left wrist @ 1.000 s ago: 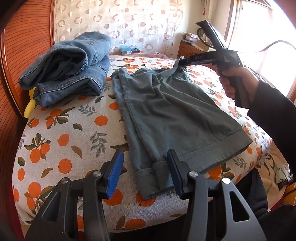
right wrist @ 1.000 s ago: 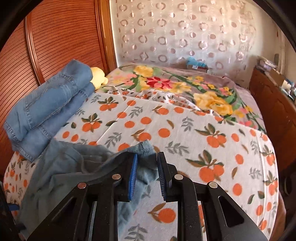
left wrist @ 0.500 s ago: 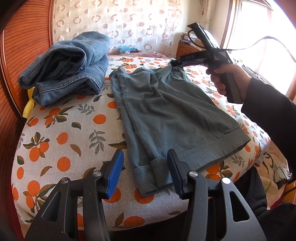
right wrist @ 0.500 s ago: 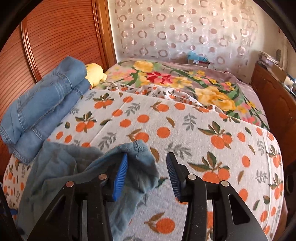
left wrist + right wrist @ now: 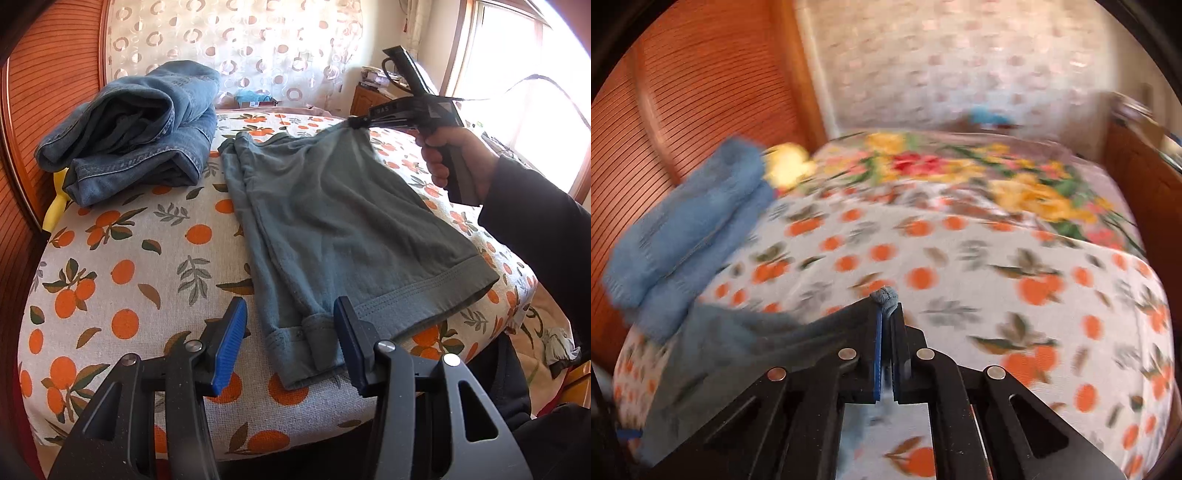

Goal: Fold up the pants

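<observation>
pants (image 5: 332, 221): grey-green; flat on bed, hems nearest; far waist corner lifted, bunched

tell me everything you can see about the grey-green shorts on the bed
The grey-green shorts are soft, matte knit fabric with a stitched hem band. They lie mostly flat on the orange-print bedspread, right of the folded jeans and apart from them, near hem at the bed's front edge. One near corner is turned up in a small cuff between the open left gripper fingers, unpinched. The right gripper has just been closing and now pinches the far corner, lifting it.
</observation>
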A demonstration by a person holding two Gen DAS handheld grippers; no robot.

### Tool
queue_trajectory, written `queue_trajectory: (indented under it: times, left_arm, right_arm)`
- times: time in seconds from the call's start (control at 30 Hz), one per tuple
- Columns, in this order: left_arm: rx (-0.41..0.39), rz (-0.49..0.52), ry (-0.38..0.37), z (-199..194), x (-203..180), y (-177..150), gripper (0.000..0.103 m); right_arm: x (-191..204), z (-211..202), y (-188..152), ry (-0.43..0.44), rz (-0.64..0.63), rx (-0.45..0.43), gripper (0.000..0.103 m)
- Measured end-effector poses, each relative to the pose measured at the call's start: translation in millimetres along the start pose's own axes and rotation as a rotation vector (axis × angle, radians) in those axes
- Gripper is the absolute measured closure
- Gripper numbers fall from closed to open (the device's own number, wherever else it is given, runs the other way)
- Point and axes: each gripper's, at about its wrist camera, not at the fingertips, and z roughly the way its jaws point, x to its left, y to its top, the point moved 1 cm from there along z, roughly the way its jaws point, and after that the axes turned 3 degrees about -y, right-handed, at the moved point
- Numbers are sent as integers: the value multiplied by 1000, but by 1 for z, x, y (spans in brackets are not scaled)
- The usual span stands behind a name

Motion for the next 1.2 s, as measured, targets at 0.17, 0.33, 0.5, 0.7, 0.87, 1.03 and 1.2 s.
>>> queue_trajectory:
  times: [0.17,0.33,0.5,0.7,0.87,1.03,1.2]
  left_arm:
    - [2,-1,4,0,1,0,53]
    - [-12,4,15,-8,-3,-1,53]
    - [-51,28,1,-23,-14,-5,55]
    - [-47,51,-18,-27,-22,-6,73]
    - [-13,65,-18,-19,-27,-8,77]
    - [35,48,11,-9,-23,-11,76]
    - [32,76,20,-7,-28,-13,75]
  right_arm:
    - [-6,2,-7,-29,7,49,86]
    - [0,-31,-28,-18,-59,20,81]
    - [5,-74,-69,-8,-100,6,65]
    - [8,-109,-123,-16,-117,9,65]
    - [11,-111,-136,-17,-101,19,65]
    - [19,-111,-139,-39,-116,-10,65]
    - [18,-111,-144,-28,-88,-22,65]
